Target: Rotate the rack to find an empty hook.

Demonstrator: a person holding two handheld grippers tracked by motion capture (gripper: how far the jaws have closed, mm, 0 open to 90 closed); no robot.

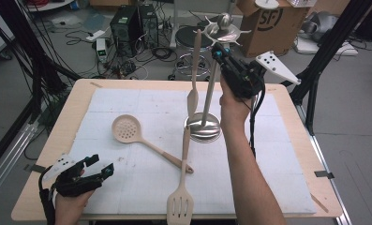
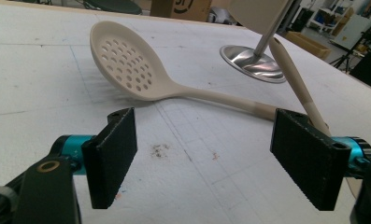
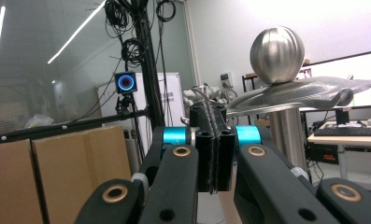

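At the lower left of the high view, the left hand-held gripper [image 1: 104, 165] rests low over the tabletop [image 1: 141, 105], its jaws spread wide with nothing between them. In the left gripper view the bare white mat [image 2: 43, 70] lies between the two pads, and the skimmer [image 2: 127, 63] sits just beyond them, bowl at upper left, handle running right.

At the bottom centre of the high view lies a slotted turner [image 1: 180, 205], its handle pointing up the frame and crossing the end of the skimmer's handle.

Farther up, at centre, the rack [image 1: 203, 125] stands upright on its round steel base, with a spatula [image 1: 193, 70] hanging from its hooked top, blade down just above the base.

At upper right of centre, the right hand-held gripper [image 1: 217, 49] is raised to the rack's top, just beside the post. Its jaws are clenched flat together, pad on pad, with nothing visible between them in the right gripper view [image 3: 213, 154], where the rack's ball finial [image 3: 277, 55] rises at upper right.
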